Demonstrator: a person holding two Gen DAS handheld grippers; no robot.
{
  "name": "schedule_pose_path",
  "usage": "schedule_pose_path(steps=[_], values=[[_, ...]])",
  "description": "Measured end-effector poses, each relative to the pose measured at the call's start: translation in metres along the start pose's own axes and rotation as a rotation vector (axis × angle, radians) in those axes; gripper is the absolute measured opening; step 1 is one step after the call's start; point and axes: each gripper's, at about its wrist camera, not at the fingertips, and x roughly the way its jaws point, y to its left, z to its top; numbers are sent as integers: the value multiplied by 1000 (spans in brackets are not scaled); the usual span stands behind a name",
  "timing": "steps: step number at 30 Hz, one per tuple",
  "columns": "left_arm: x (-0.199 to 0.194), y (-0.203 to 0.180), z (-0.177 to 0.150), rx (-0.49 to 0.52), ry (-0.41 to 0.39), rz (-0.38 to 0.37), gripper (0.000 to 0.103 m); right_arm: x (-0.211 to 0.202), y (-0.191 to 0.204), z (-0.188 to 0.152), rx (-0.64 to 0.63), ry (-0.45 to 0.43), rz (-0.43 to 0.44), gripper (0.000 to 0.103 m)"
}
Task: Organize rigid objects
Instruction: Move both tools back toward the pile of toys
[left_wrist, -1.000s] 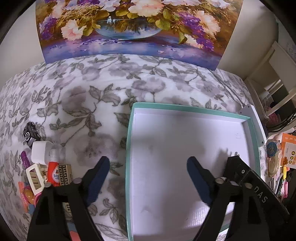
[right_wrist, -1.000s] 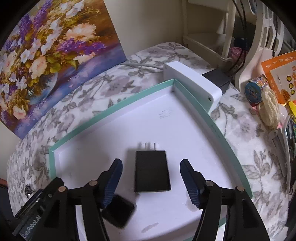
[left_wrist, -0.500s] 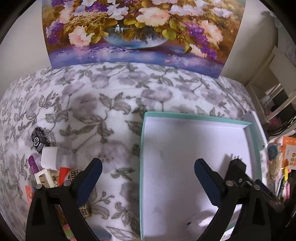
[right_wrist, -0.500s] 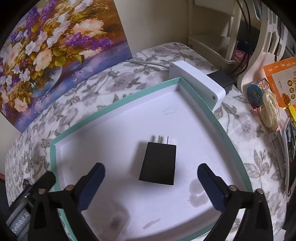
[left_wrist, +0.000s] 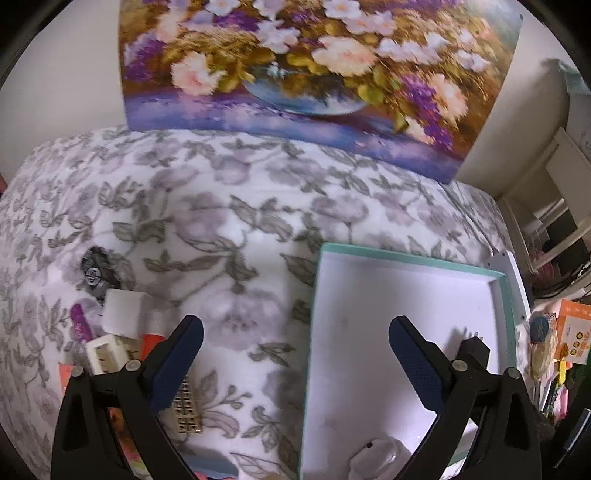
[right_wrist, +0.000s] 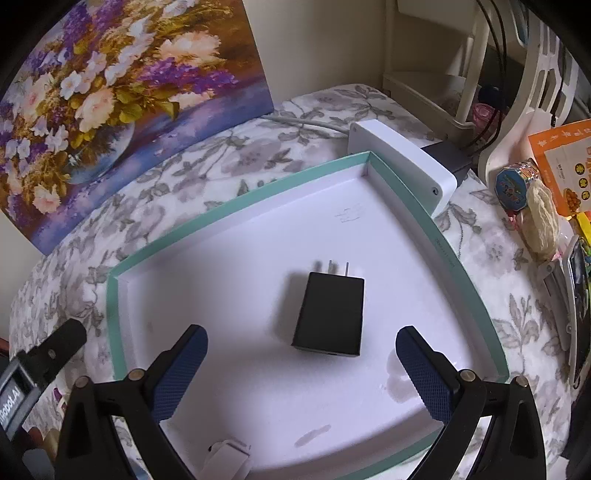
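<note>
Both grippers hang over the teal-rimmed tray (right_wrist: 236, 210): the right gripper (right_wrist: 301, 363) has its jaws spread wide and empty, with the black charger (right_wrist: 330, 314) lying flat in the tray just ahead of them. Also empty, the left gripper (left_wrist: 295, 354) is opening above the tray's left rim, and a heap of small objects (left_wrist: 114, 332) lies on the floral cloth (left_wrist: 221, 206) left of the tray.

Tray (right_wrist: 448, 254): smooth matt white floor, teal rim, looks like card. Charger (right_wrist: 330, 314): matt black plastic, bare metal prongs. Cloth (left_wrist: 229, 236): soft printed floral fabric. Finger pads (right_wrist: 424, 373): dark blue, knurled rubbery texture (black frame is matt plastic). Painting (right_wrist: 110, 92): slight sheen.
</note>
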Motion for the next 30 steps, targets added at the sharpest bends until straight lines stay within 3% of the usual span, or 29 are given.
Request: schedule_pose_path(steps=[12,17,24,30], values=[[-86,39,4,-66,-195,40,103,-78,41,-4,-93,-100,40,103],[-112,68,-8,-104,-198,88,103,-110,67,-17,-141,-142,100,103],[-141,111,-35,-116,-226,185,103,-128,103,-49,-242,-172,99,103],[-137,155,-53,-133,-148,270,103,-119,128,-80,-321,-126,151,103]])
